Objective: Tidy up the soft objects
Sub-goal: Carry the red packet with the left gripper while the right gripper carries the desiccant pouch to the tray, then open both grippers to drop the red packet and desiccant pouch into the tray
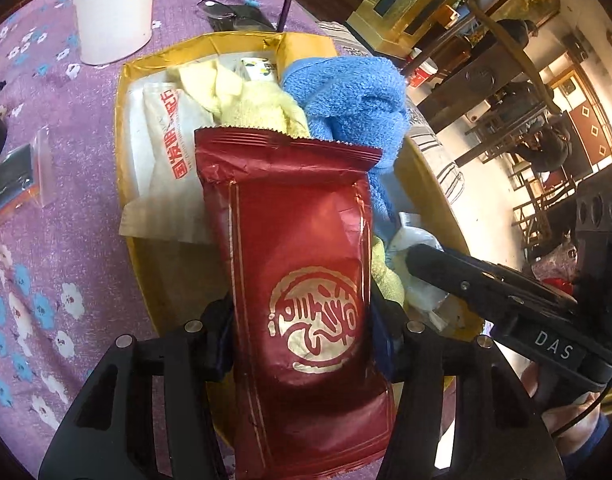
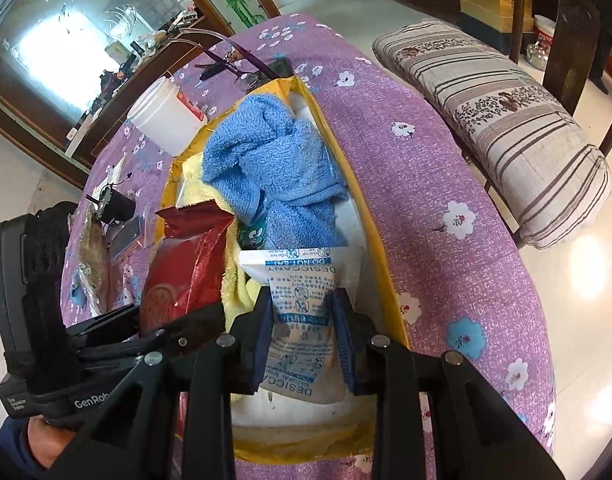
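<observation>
While both hands carry their loads over the gold tray (image 1: 124, 80), the left wrist view shows the left claw (image 1: 302, 344) clenched on a dark red foil packet (image 1: 306, 280), gripped across its lower half so the serrated top edge juts forward over the tray. Beyond it, inside the tray, lie a yellow cloth (image 1: 246, 100), a blue towel (image 1: 345, 96) heaped against the right wall, and a white paper sachet (image 1: 166, 140) with red print along the left side. Soft things are evidently being gathered into this one container, and the packet looks set to join them. Entering from the right, the right claw (image 1: 411, 258) reaches down toward the tray's near right corner. On the purple flowered desk (image 1: 66, 220) behind the tray stands a white plastic jar (image 1: 114, 12).

From the right wrist view, the right claw (image 2: 302, 332) is clenched on a white desiccant sachet (image 2: 302, 304), pinched at its sides so that it hangs lengthwise over the tray's near end, above pale lining and a fold of the yellow cloth (image 2: 236, 292). To its left the red packet (image 2: 182, 276) sits in the left claw (image 2: 146, 328), both held just beside each other. The blue towel (image 2: 274, 160) fills the tray's far half, leaving the near end as the likely landing spot.
</observation>
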